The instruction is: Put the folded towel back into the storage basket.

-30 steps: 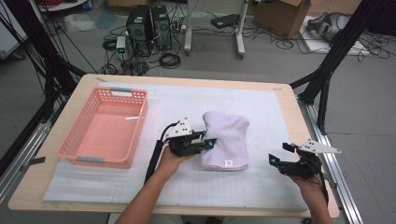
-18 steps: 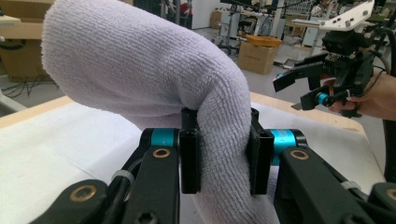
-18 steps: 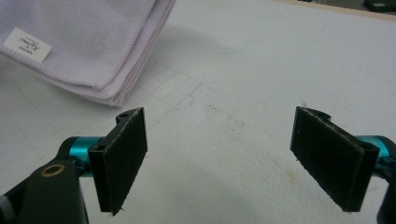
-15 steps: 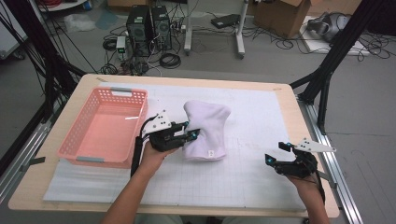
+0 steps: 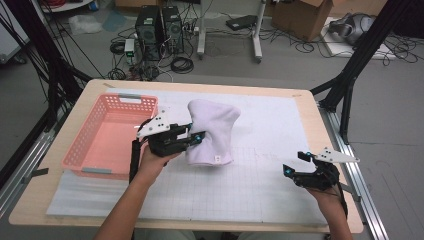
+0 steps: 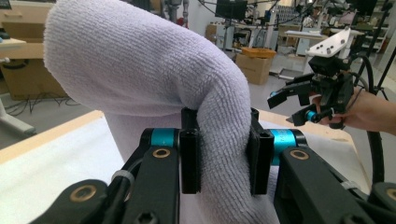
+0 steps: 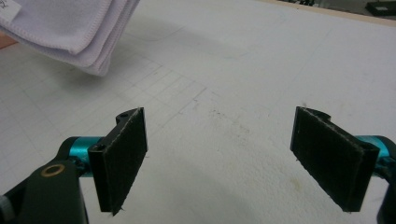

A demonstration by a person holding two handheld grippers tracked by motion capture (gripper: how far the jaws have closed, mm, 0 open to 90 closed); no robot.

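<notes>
Fuzzy lavender terry towel (image 6: pixel 140 70), folded, bunches between the left claw (image 6: pixel 219 154); right claw (image 7: pixel 233 158) gapes apart.

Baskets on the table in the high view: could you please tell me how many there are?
1. The pink basket sits at the table's left side, beside the left gripper, which holds the folded towel. Nothing suggests another one hidden.

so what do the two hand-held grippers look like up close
Both are black. The left hand-held gripper and right hand-held gripper each carry a pale grey three-cornered plate on top, teal joints by the flat, rectangular black pads, brass-coloured rivets and a trailing black cable. The forearms are bare, no sleeves.
</notes>
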